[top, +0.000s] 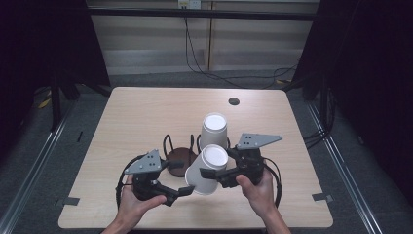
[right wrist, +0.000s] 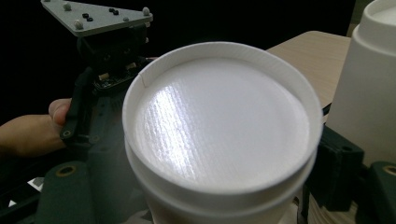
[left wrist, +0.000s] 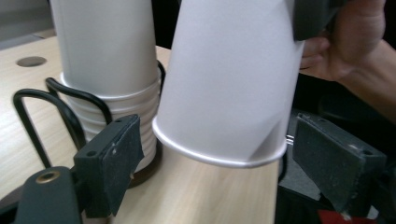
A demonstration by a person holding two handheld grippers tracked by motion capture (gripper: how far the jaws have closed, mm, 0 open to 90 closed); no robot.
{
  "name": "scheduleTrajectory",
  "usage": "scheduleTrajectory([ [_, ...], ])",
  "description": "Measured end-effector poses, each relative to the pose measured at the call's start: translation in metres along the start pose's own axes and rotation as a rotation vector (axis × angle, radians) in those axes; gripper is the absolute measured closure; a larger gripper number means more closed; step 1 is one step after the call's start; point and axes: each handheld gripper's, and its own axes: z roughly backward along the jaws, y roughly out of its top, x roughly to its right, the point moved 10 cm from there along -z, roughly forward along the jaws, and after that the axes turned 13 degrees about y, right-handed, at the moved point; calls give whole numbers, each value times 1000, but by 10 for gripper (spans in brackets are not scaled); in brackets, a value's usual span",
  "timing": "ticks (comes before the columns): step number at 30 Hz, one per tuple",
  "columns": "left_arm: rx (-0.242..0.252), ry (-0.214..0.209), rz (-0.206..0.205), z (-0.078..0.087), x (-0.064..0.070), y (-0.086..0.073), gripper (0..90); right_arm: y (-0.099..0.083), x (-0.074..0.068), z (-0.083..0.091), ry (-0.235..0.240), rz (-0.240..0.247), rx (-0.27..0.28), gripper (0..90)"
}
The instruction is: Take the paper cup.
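Bench (top: 146, 112): broad bare wood behind and at both sides; you have room, but front edge close under your hands. Wire cup holder (top: 176, 155) mid-bench, stack of inverted cups (top: 214, 129) seated in its right ring. Loose paper cup (top: 207, 169) upside down, tilted, lifted beside stack. Right gripper (top: 214, 174) jaws closed on its upper wall. Left gripper (top: 182, 191) jaws spread wide either side of rim, not touching. Cup likely light, thin, crushable, already creased near rim: grip gently, low on stiff rolled rim.

Tilted paper cup (left wrist: 229, 79) between open tongs (left wrist: 224, 158)
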Motion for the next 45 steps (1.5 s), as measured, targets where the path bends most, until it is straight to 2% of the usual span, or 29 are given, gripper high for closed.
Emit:
scheduleTrajectory([
  [1, 6, -14, 15, -1, 1, 0, 159, -1, 0, -1, 2, 0, -1, 229],
  [4, -6, -33, -4, -5, 4, -4, 159, -5, 2, -6, 6, -11, -11, 229],
  [6, -8, -29, -19, -8, 4, -7, 159, -7, 2, -9, 11, -10, -19, 229],
  [9, -9, -28, -14, -12, 3, -11, 158, -8, 2, -12, 13, -12, -28, 229],
  [15, 3, -57, -11, -19, 5, -13, 106, -11, 1, -21, 32, -17, -40, 230],
  [21, -9, -74, -8, -24, 9, -15, 73, -10, -3, -26, 51, -15, -40, 231],
  [22, -15, -82, 7, -25, 10, -15, 70, -9, -4, -27, 52, -16, -40, 231],
  [27, -14, -91, 1, -28, 12, -17, 67, -9, -7, -29, 62, -15, -45, 230],
  [29, -29, -92, -5, -30, 13, -19, 62, -10, -7, -30, 67, -19, -45, 231],
  [32, -56, -90, 3, -32, 15, -23, 79, -13, -7, -33, 68, -17, -57, 230],
  [35, -55, -83, -10, -30, 14, -24, 99, -15, -6, -34, 75, -21, -66, 226],
  [39, -65, -76, -25, -28, 13, -23, 126, -15, -5, -33, 91, -38, -49, 217],
  [44, -84, -103, -15, -27, 13, -24, 142, -15, -6, -33, 105, -32, -36, 206],
  [45, -94, -101, -23, -27, 12, -25, 142, -15, -6, -32, 99, -29, -34, 196],
])
